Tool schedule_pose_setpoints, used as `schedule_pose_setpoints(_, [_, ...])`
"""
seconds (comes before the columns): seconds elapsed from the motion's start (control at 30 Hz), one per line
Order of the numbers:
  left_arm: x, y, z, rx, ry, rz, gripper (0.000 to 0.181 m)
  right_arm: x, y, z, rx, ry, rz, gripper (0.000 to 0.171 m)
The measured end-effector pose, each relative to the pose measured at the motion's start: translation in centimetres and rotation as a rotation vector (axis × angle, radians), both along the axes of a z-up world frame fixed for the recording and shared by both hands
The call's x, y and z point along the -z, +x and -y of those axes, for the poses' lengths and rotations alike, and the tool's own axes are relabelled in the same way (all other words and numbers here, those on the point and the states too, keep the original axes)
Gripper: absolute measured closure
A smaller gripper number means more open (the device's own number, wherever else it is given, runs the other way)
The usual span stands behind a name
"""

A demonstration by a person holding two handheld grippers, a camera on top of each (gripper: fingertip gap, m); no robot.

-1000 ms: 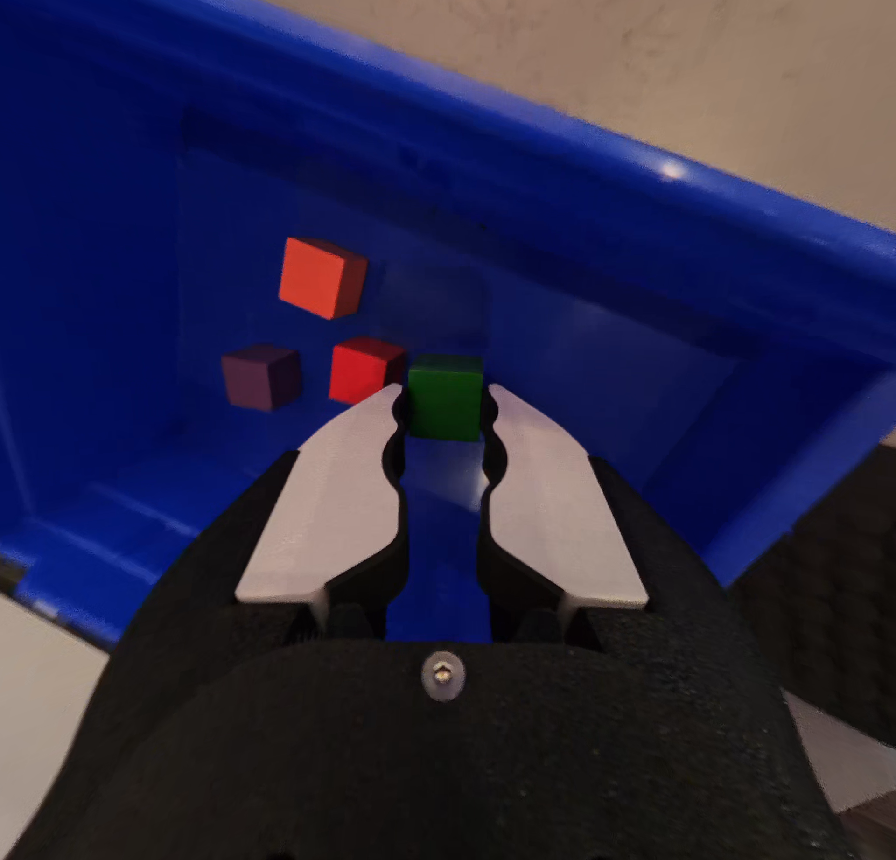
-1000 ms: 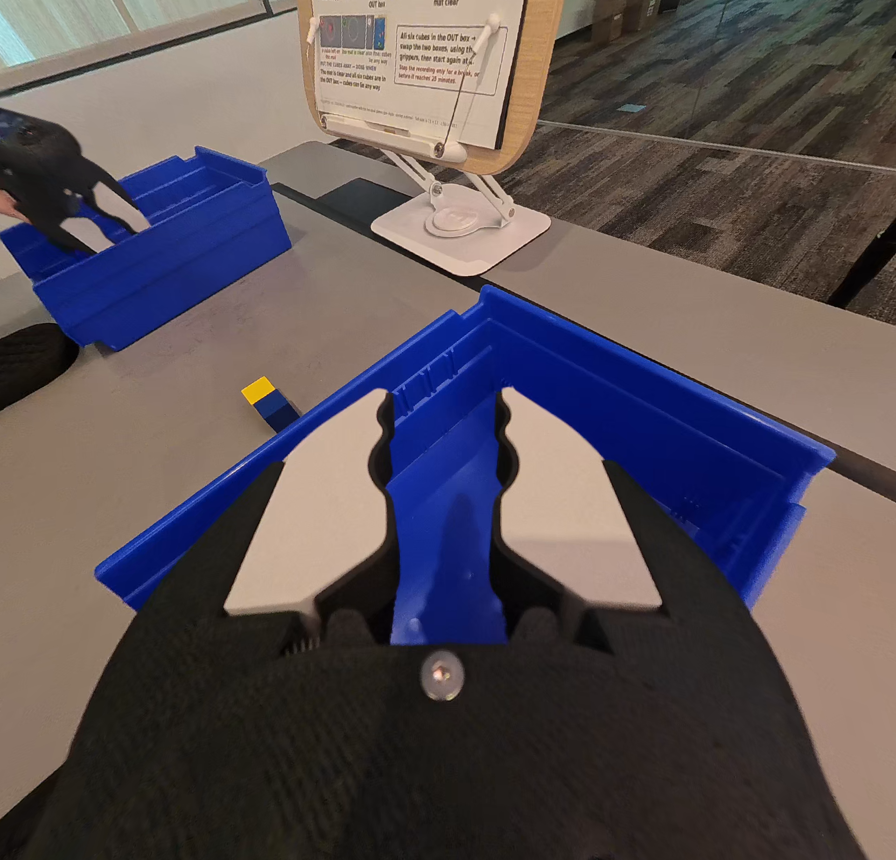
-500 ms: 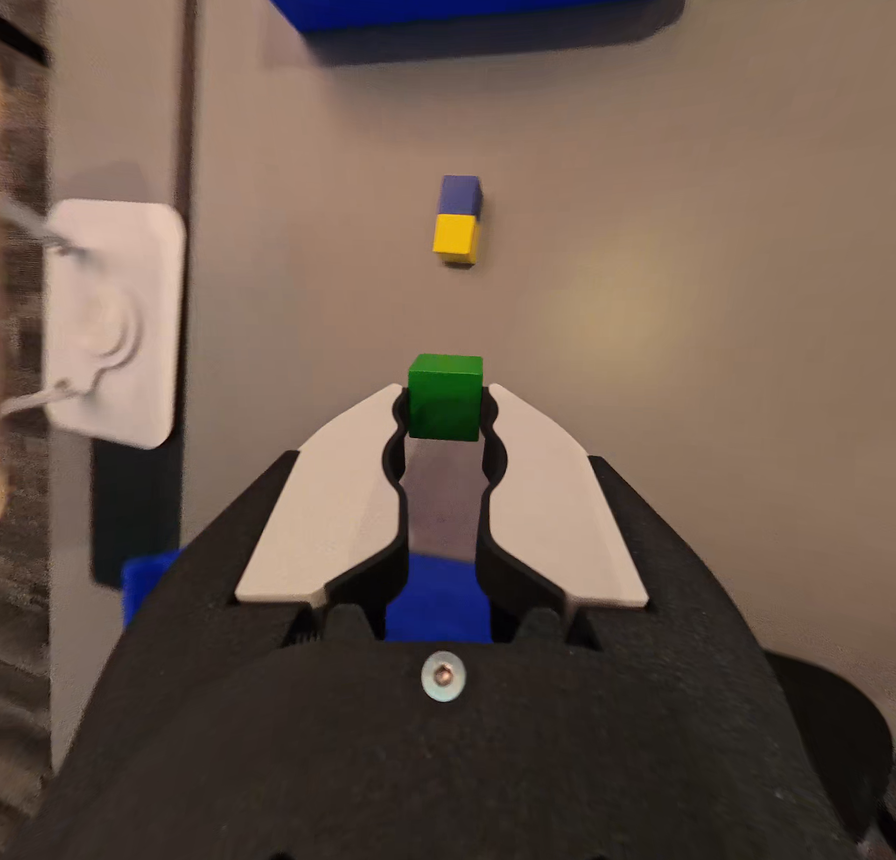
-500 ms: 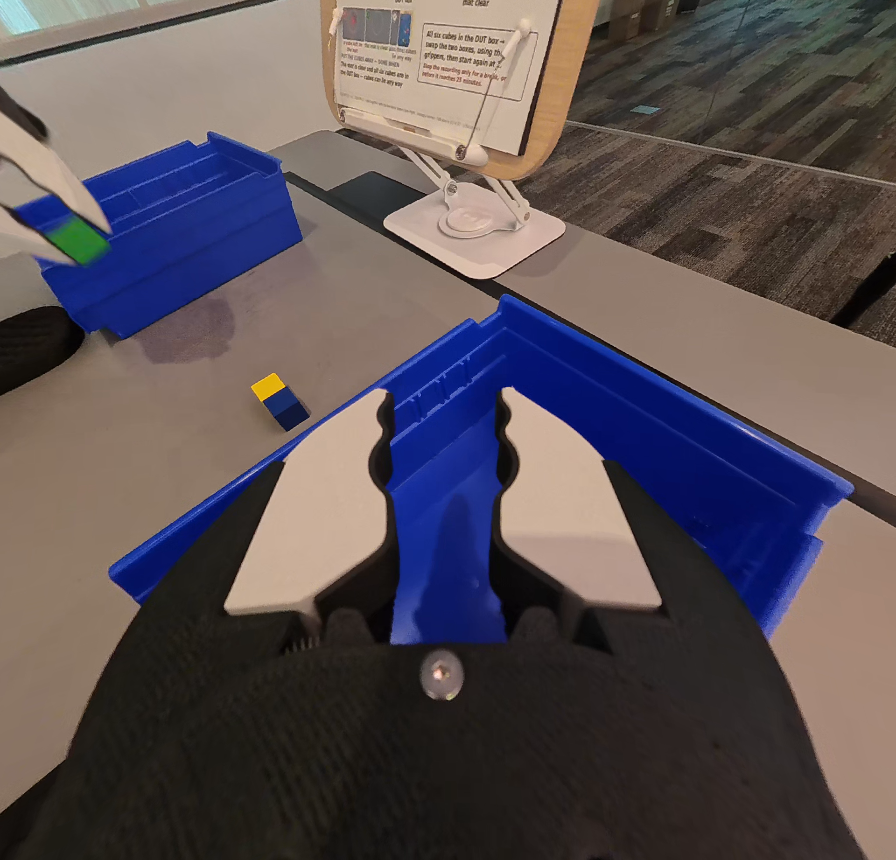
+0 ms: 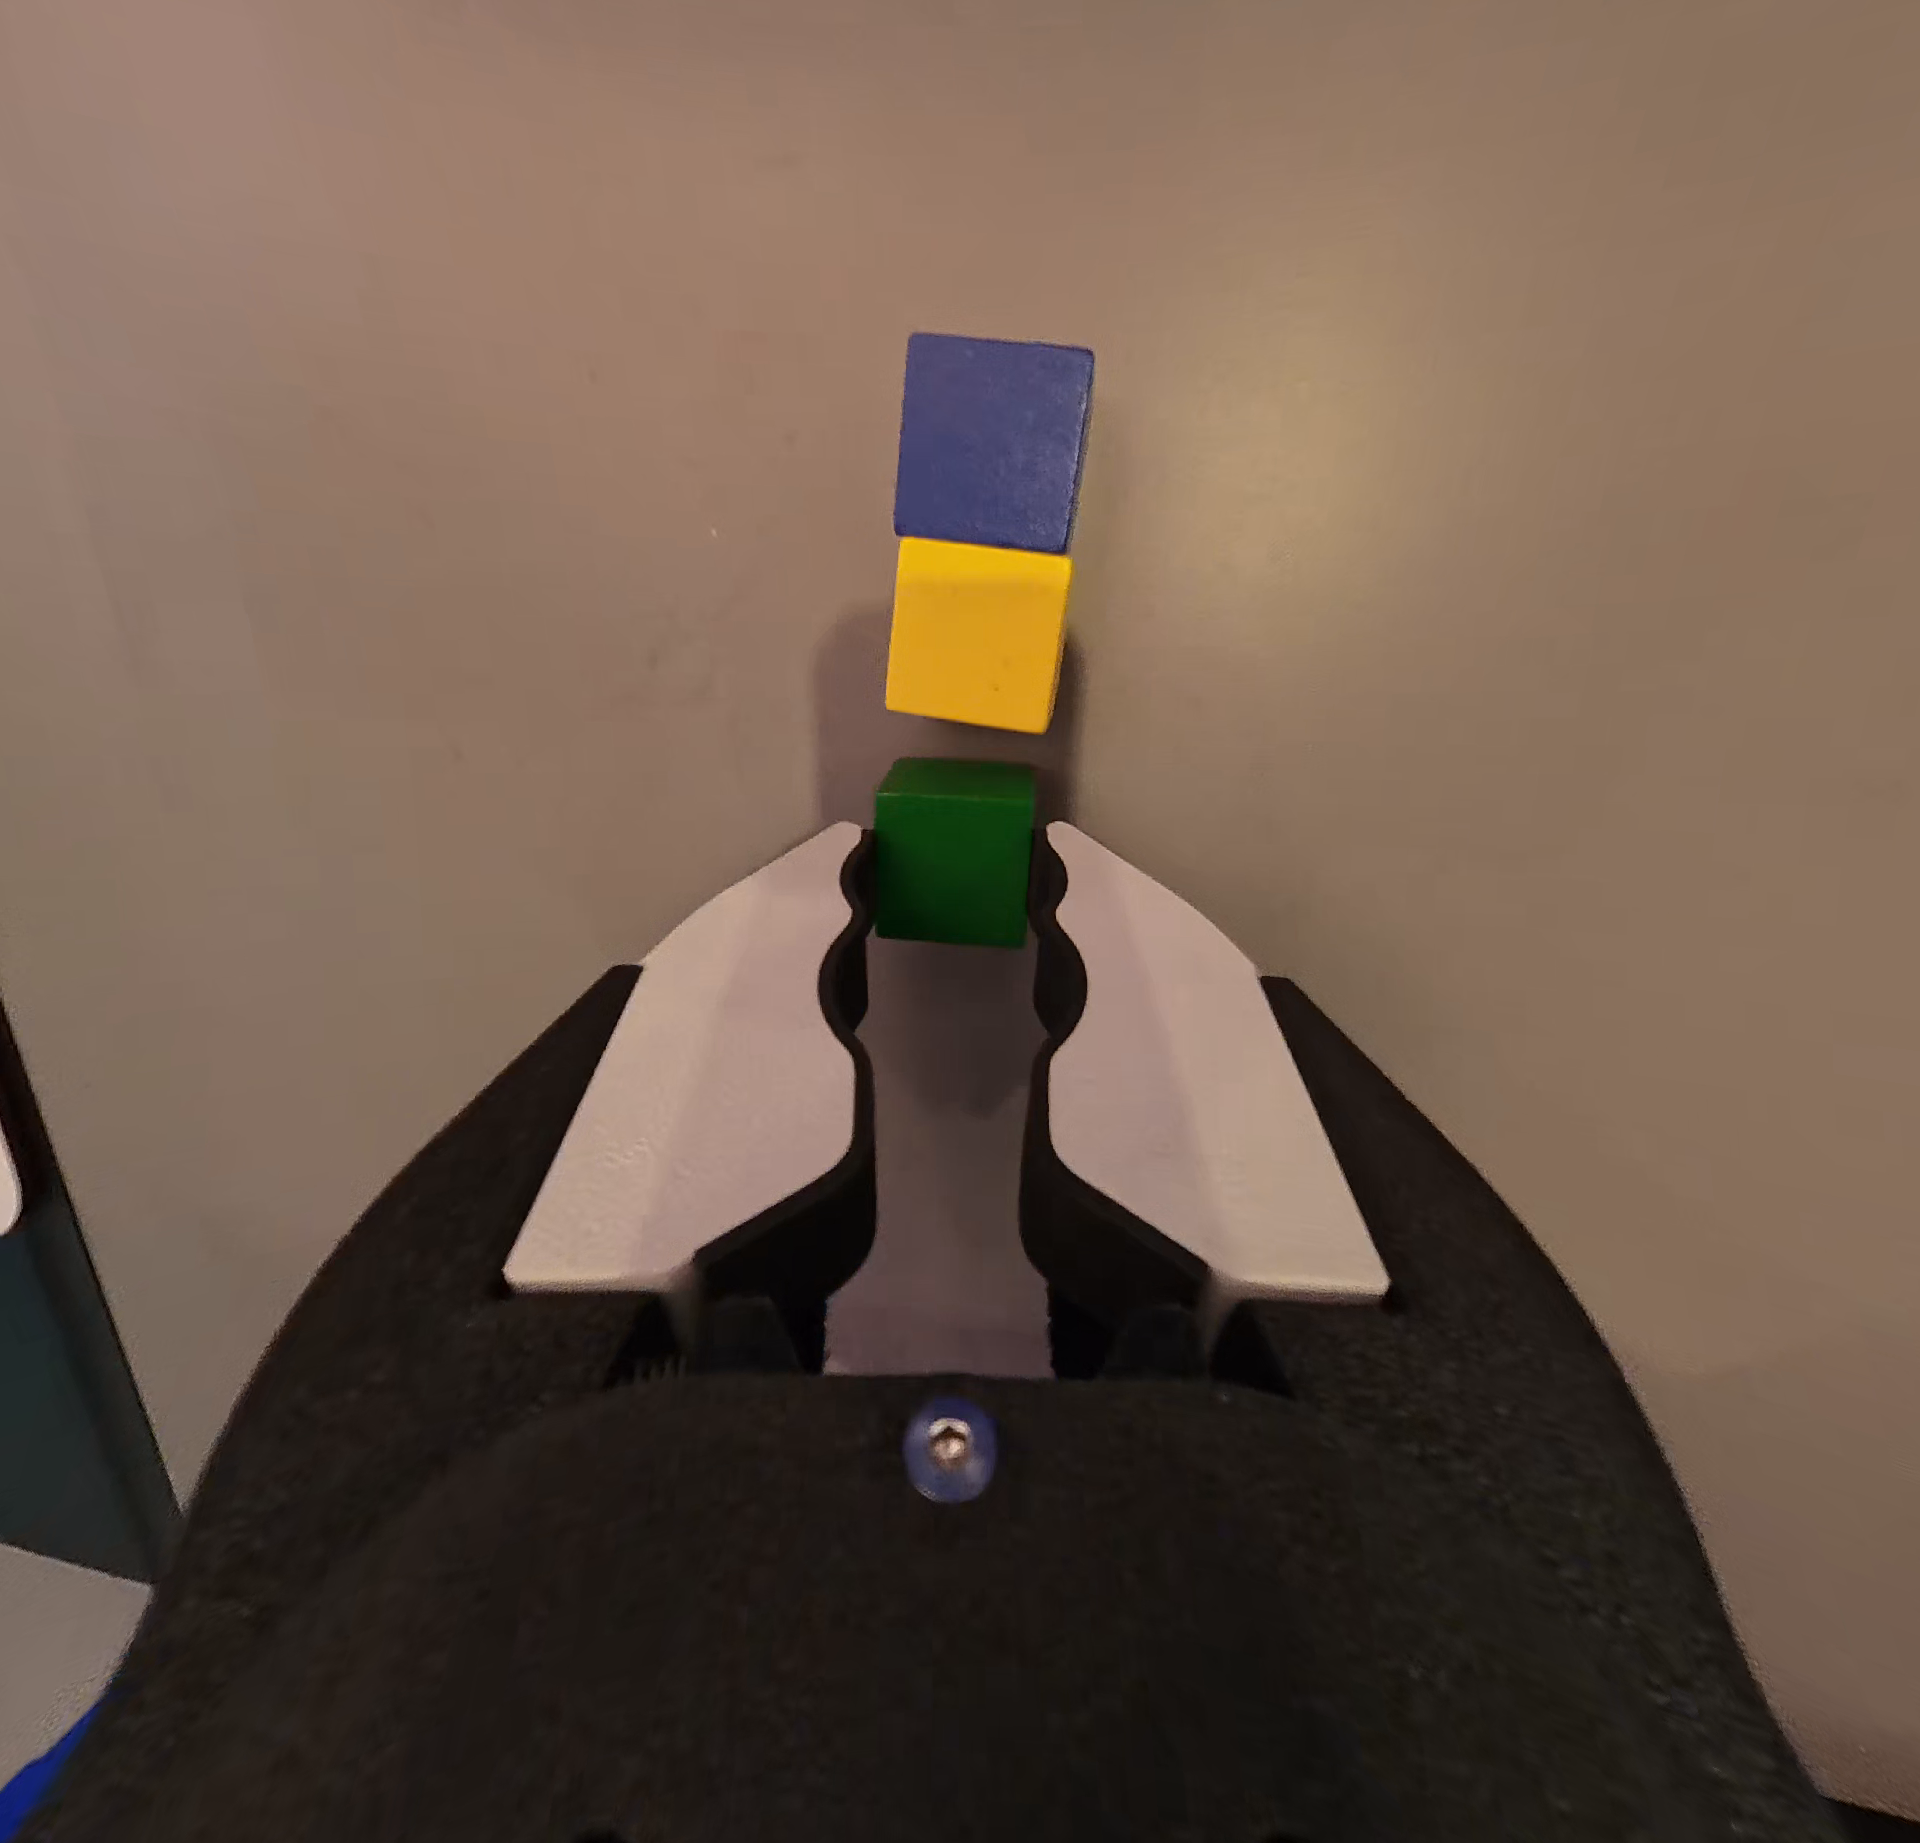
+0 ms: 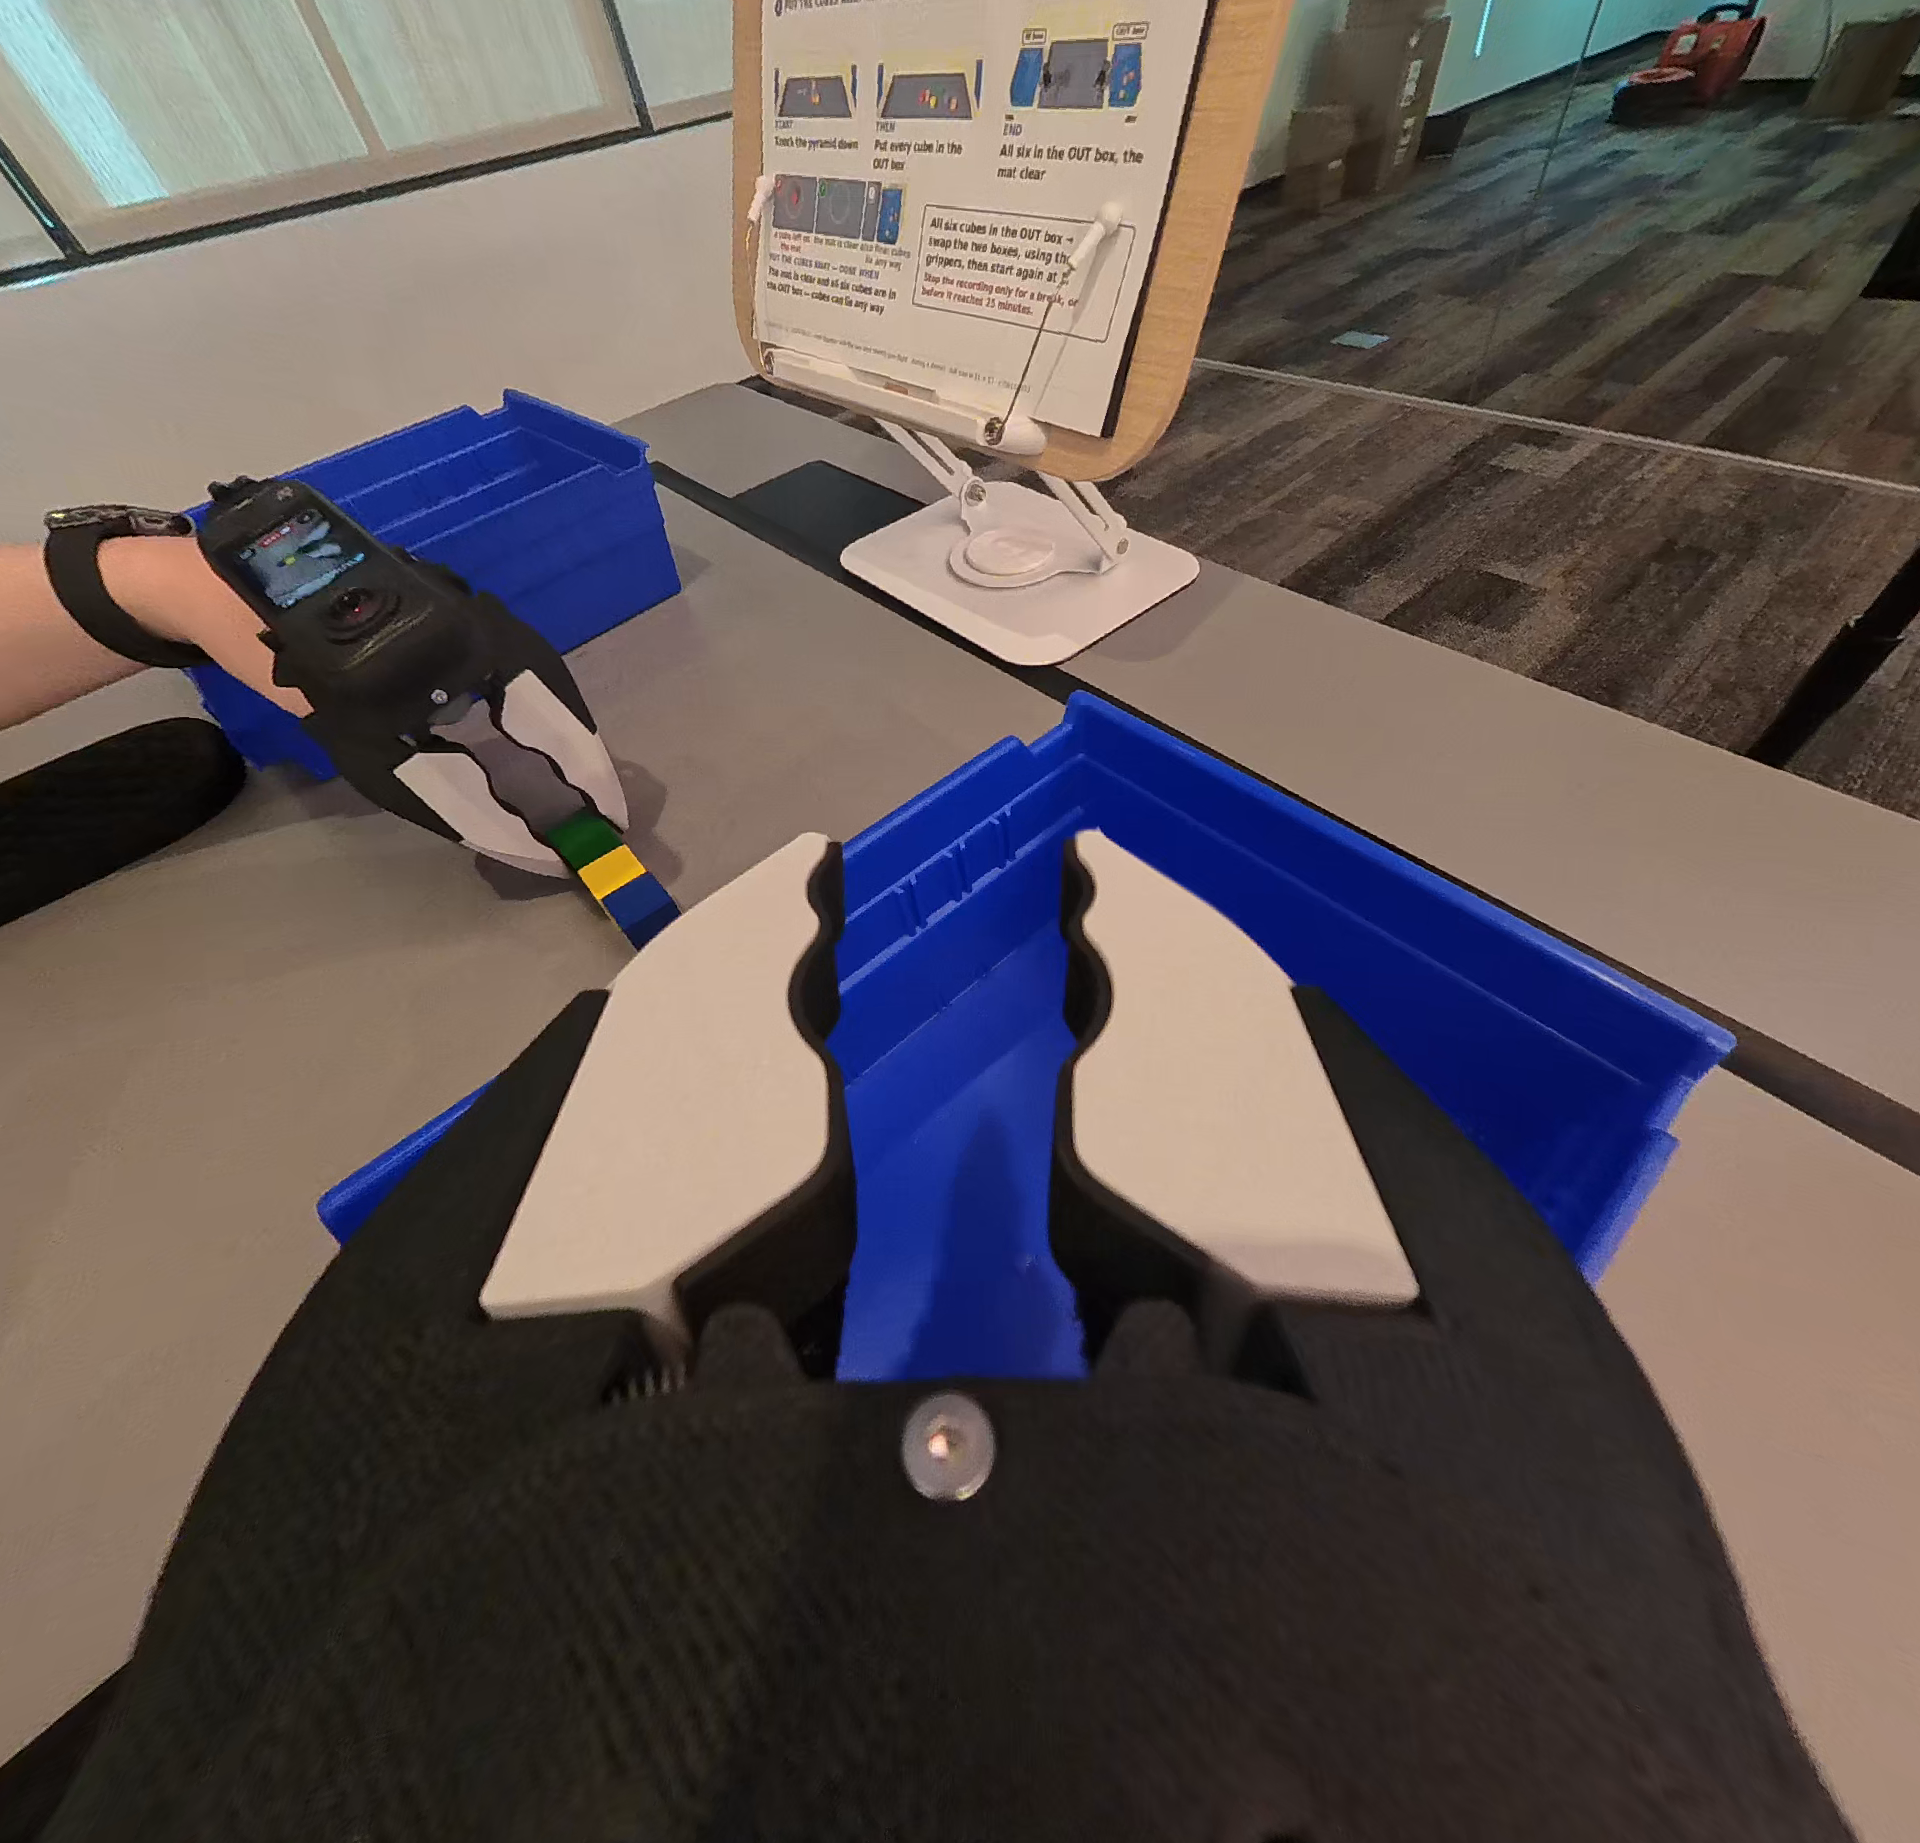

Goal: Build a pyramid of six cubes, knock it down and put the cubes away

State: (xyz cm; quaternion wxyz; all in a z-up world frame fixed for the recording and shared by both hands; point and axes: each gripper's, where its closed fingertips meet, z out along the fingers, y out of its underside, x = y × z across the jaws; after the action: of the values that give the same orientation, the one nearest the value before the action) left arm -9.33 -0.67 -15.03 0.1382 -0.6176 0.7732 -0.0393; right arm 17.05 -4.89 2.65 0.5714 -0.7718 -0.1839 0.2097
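Green cube (image 5: 954, 853), judged light, rigid and smooth-faced, is gripped on opposite flat sides between the left gripper (image 5: 954, 858) fingers, just short of the yellow cube (image 5: 979, 635); the right gripper (image 6: 945, 910) is held released, empty.

A wooden-backed instruction board (image 6: 997, 183) is standing on a white stand (image 6: 1023, 572) at the far edge of the grey table (image 6: 1455, 817). Cardboard boxes (image 6: 1371, 89) are sitting on the dark patterned floor (image 6: 1558, 463), and windows (image 6: 312, 58) are lining the far wall
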Motion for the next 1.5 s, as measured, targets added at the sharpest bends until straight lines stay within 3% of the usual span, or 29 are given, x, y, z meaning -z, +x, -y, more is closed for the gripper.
schedule_pose_setpoints(1.5, [0.6,1.0,0.1,0.043,0.015,-0.038,0.149,2.9,-0.3,-0.3,-0.031,-0.12,0.037,0.13])
